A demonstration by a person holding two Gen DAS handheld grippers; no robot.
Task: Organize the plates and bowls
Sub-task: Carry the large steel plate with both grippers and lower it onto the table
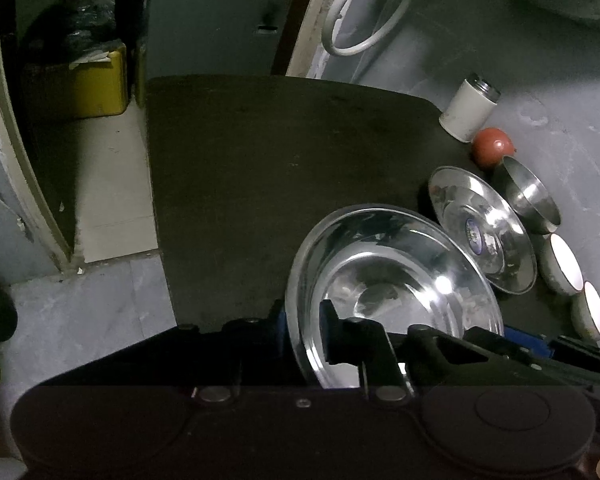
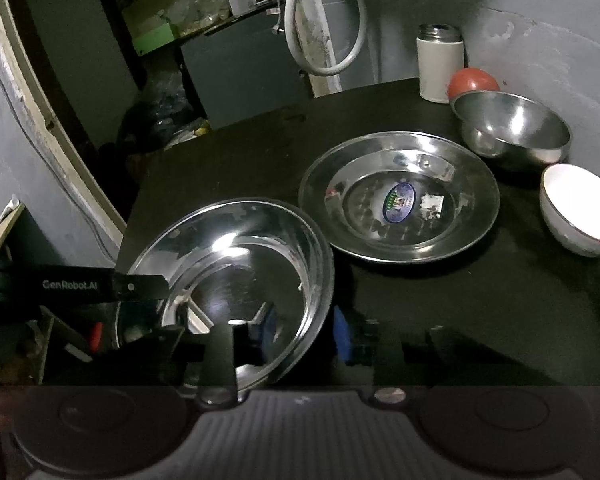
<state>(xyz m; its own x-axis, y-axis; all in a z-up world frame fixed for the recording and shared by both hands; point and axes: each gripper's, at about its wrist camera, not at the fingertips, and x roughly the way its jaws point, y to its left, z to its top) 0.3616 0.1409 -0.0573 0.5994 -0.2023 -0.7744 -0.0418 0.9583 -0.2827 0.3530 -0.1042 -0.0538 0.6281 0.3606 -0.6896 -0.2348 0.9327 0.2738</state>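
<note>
The big steel plate sits at the near left of the black table, and both claws have it by the rim. Left gripper is clamped on the plate's left edge, one finger inside the rim and one outside, jaws nearly together with just the metal lip between them. Right gripper pinches the near right edge the same way (its blue pads straddle the rim). In the right wrist view the left gripper's arm reaches in from 9 o'clock over the plate's edge.

At about 2 o'clock from it lies a second plate with an oval sticker in the middle, close by but apart. Past that, at 1 o'clock, a steel bowl, with a red ball and a white canister behind it against the wall. A white bowl sits at 3 o'clock of the stickered plate, and the left wrist view shows another white bowl beside it.
</note>
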